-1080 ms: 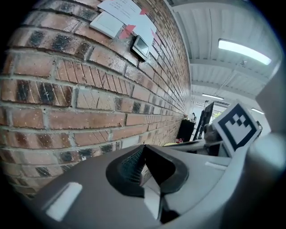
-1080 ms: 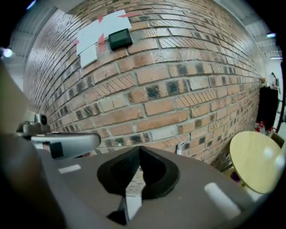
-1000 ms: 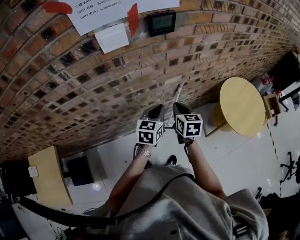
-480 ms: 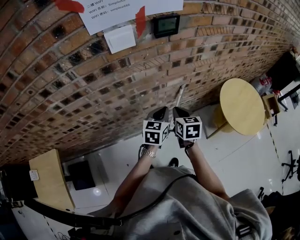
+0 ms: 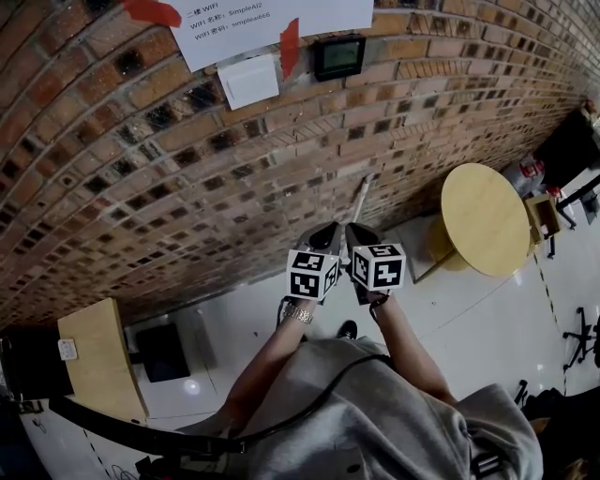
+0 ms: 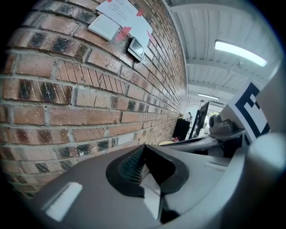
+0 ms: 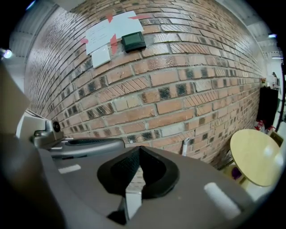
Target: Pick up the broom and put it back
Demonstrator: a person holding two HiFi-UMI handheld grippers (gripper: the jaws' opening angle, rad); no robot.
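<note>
The broom, seen only as a thin pale grey handle (image 5: 362, 197), leans against the red-brown brick wall (image 5: 169, 178) straight ahead of the person. In the head view its lower part is hidden behind the two tools. The right gripper view shows only the handle's top end (image 7: 185, 146), standing against the bricks to the left of the round pale-wood tabletop (image 7: 255, 156). The left gripper view does not show the broom at all.

The left tool (image 5: 329, 231) and the right tool (image 5: 355, 230) are held side by side, close together, both aimed at the wall and apart from the handle. The left gripper view shows the left tool (image 6: 143, 157) clenched with nothing between its jaws. The right gripper view shows the right tool (image 7: 139, 162) clenched and empty as well.

High on the wall, the head view shows a white paper notice fixed with red tape (image 5: 272, 17), a small white plate (image 5: 251, 80) and a small black screen (image 5: 338, 56). It alone shows the glossy white floor (image 5: 487, 323). Only the left gripper view shows the white ceiling with its strip light (image 6: 239, 52).
</note>
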